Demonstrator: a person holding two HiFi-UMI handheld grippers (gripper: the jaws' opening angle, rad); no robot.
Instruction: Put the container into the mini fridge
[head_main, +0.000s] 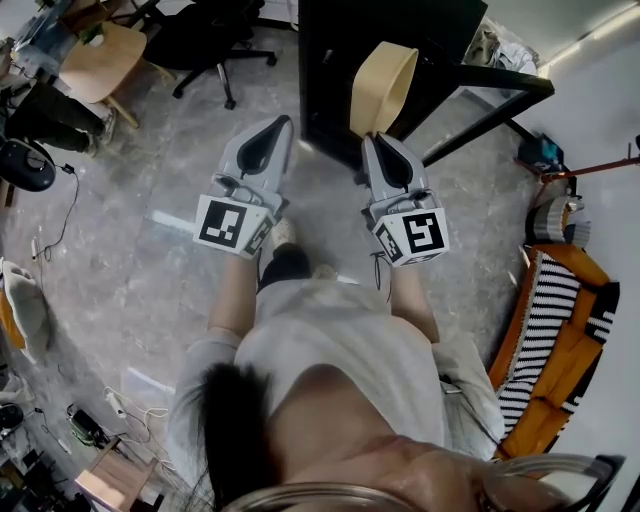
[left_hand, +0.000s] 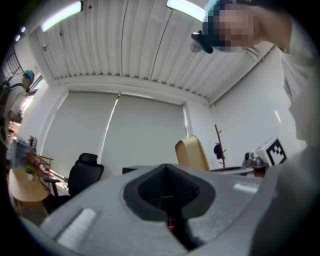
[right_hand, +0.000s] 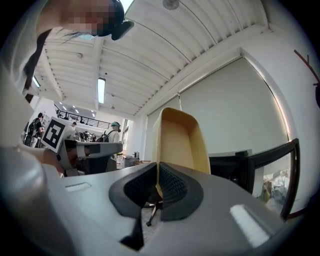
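Note:
In the head view my right gripper (head_main: 379, 142) is shut on the lower rim of a tan, open container (head_main: 384, 84), which stands up on edge in front of the black mini fridge (head_main: 335, 70). The fridge door (head_main: 485, 105) hangs open to the right. In the right gripper view the container's wall (right_hand: 178, 142) rises from between the closed pads of that gripper (right_hand: 158, 183), with the fridge (right_hand: 231, 167) behind it. My left gripper (head_main: 277, 124) is shut and holds nothing, level with the right one. In the left gripper view its jaws (left_hand: 168, 189) are closed, and the container (left_hand: 192, 153) shows beyond them.
A black office chair (head_main: 213, 33) and a round wooden table (head_main: 101, 59) stand at the back left on the grey floor. A striped orange cushion (head_main: 560, 345) lies at the right. Cables and a power strip (head_main: 115, 402) lie at the lower left.

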